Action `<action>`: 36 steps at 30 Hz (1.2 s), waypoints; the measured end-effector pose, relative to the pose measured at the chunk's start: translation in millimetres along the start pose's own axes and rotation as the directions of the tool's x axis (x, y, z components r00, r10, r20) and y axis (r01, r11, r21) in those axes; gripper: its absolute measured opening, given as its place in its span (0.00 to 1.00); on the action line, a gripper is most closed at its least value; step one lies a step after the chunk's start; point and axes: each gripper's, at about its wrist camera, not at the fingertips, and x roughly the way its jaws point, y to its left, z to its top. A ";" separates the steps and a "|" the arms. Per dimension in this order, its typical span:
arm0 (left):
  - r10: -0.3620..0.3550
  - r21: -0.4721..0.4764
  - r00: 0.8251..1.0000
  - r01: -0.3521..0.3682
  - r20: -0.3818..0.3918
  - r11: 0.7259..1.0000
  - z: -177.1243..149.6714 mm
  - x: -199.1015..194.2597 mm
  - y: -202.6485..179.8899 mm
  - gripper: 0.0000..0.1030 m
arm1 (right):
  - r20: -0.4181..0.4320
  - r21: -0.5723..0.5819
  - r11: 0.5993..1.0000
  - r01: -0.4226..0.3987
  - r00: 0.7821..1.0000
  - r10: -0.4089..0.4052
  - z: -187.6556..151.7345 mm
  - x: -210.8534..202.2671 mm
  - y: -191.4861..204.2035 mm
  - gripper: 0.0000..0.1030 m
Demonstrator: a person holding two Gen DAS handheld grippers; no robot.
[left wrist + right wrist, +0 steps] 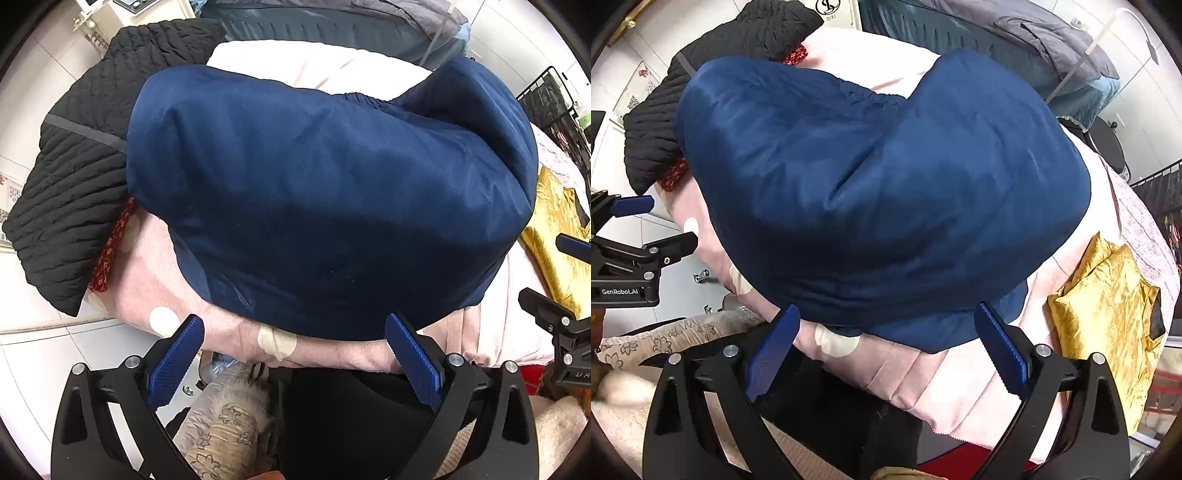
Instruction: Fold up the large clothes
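One navy garment (325, 199) lies in a folded mound on a pink quilt (155, 266), filling the middle of both wrist views. Its near hem reaches almost to the quilt's front edge. Beside it are two more pieces: one black quilted coat (70, 177), draped off the far left corner with a strip of red patterned lining showing, and one gold cloth (1108, 321) bunched at the right edge. At the back there seems to be a grey-blue heap of bedding (1027, 40), though the lens bends it too much to be sure.

Two grippers are in use. The left gripper (295, 354) hangs over the near hem with its blue pads spread wide, nothing between them but air above the quilt edge. The right gripper (888, 347) is likewise spread wide above the hem, holding and touching nothing.
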 end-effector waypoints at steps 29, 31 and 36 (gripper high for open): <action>0.001 -0.001 1.000 -0.001 -0.013 1.000 -6.5 3.7 1.8 0.94 | -0.013 -0.005 1.000 0.005 1.000 -0.005 -7.4 5.0 -0.4 0.91; 0.001 -0.001 1.000 -0.001 -0.013 1.000 -6.4 3.7 1.8 0.94 | -0.016 -0.004 1.000 0.006 1.000 -0.006 -7.0 5.1 0.1 0.91; 0.002 -0.001 1.000 -0.002 -0.013 1.000 -6.7 3.8 2.2 0.94 | -0.017 -0.003 1.000 0.006 1.000 -0.006 -6.8 5.3 0.2 0.91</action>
